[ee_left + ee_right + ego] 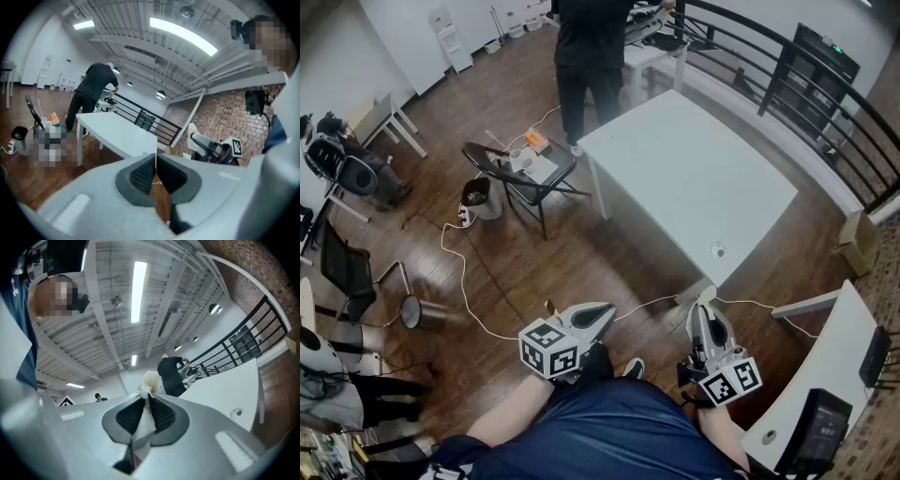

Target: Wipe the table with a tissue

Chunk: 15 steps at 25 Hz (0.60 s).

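The white table (694, 178) stands ahead of me over the wooden floor, its top bare except for a small round grommet (717, 250) near the close corner. My right gripper (705, 302) hovers just short of that corner, shut on a white tissue (149, 380) that sticks out past the pads in a crumpled wad. The same table (234, 390) shows to the right of the right gripper (146, 394). My left gripper (598, 314) is held further left over the floor, shut with nothing in it. In its own view the left gripper (155, 157) points toward the table (117, 133).
A person in black (591, 56) stands at the table's far end. A folding chair (520, 173) with small items, a bin (478, 197) and cables lie on the floor to the left. A black railing (825, 103), a cardboard box (861, 239) and another white desk (825, 366) are at the right.
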{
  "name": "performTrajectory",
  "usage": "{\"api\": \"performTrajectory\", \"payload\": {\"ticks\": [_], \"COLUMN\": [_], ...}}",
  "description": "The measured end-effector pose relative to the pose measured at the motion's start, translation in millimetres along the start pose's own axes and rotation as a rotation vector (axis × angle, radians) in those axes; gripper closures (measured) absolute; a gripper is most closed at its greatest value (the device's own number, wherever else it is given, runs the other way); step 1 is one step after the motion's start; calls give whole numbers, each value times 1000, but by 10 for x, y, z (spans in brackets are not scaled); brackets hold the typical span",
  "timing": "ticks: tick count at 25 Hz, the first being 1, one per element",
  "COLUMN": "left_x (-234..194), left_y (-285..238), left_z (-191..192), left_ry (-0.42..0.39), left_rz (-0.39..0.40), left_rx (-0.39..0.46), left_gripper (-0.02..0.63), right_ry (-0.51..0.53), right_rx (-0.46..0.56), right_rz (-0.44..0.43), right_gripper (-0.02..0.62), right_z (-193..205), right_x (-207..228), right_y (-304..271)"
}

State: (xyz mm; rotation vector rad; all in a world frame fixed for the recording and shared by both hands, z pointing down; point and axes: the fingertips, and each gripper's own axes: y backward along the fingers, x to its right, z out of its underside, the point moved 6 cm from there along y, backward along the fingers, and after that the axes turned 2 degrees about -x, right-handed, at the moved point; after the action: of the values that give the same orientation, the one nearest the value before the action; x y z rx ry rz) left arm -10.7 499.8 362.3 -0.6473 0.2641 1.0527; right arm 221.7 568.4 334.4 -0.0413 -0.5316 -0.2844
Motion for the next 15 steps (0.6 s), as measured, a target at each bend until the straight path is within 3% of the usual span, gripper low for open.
{"api": "performTrajectory", "payload": {"ticks": [5,15], "left_x": [-375,-1540], "left_y": [-49,-192], "left_z": [-249,-870], "left_ry": [12,81], "left_rz": [4,61], "left_rx": [23,70], "left_gripper": [598,598], "right_ry": [13,40], "right_rx": [-8,-73], "right_rz": [15,66], "right_gripper": [578,578], "right_z": [-8,-65], "right_x": [50,64], "right_y": [-389,-1743]}}
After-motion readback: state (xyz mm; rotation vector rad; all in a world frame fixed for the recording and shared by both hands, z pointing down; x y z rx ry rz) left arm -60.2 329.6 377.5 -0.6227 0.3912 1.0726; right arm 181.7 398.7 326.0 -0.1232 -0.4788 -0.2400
